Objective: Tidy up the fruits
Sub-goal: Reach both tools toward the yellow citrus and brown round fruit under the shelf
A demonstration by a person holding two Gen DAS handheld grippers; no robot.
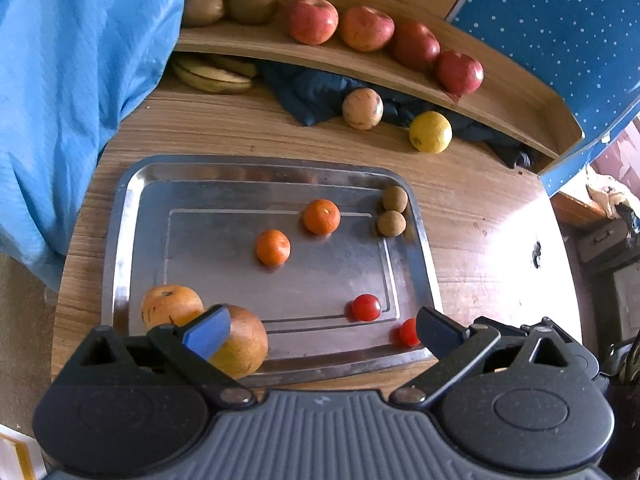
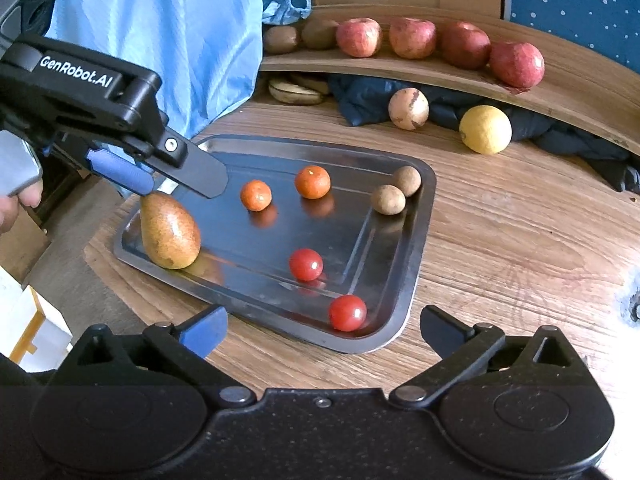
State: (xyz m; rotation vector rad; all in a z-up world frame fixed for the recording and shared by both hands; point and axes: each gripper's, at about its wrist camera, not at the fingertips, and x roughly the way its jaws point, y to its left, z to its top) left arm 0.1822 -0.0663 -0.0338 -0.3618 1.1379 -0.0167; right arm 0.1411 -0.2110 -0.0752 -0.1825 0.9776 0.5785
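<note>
Standing on the left end of the steel tray [image 2: 430, 184], narrow end up: a russet pear [image 2: 170, 232]. Sharing the tray, well apart from it: two small oranges [image 2: 256, 196], two cherry tomatoes [image 2: 306, 265], the nearer one sitting against the front rim, and two small brown round fruits [image 2: 387, 199] touching each other in the far right corner.

Hovering just above the pear's top: the left gripper [image 2: 180, 188], spread wide and gripping nothing; hard to tell whether its blue pad is touching the fruit. Hanging over the tray's near edge: the right gripper [image 2: 320, 332], likewise gaping wide and carrying nothing.

Lying on the wooden table [image 2: 500, 240] beyond the tray: a yellow fruit [image 2: 485, 129] and a pale blotched round fruit [image 2: 408, 108], both beside a dark cloth [image 2: 540, 128], with bananas [image 2: 296, 92] further left. Lining the curved shelf [image 2: 580, 92] above: four red apples [image 2: 358, 37] and two kiwis [image 2: 280, 39]. Hanging at left: blue fabric [image 2: 180, 40].
</note>
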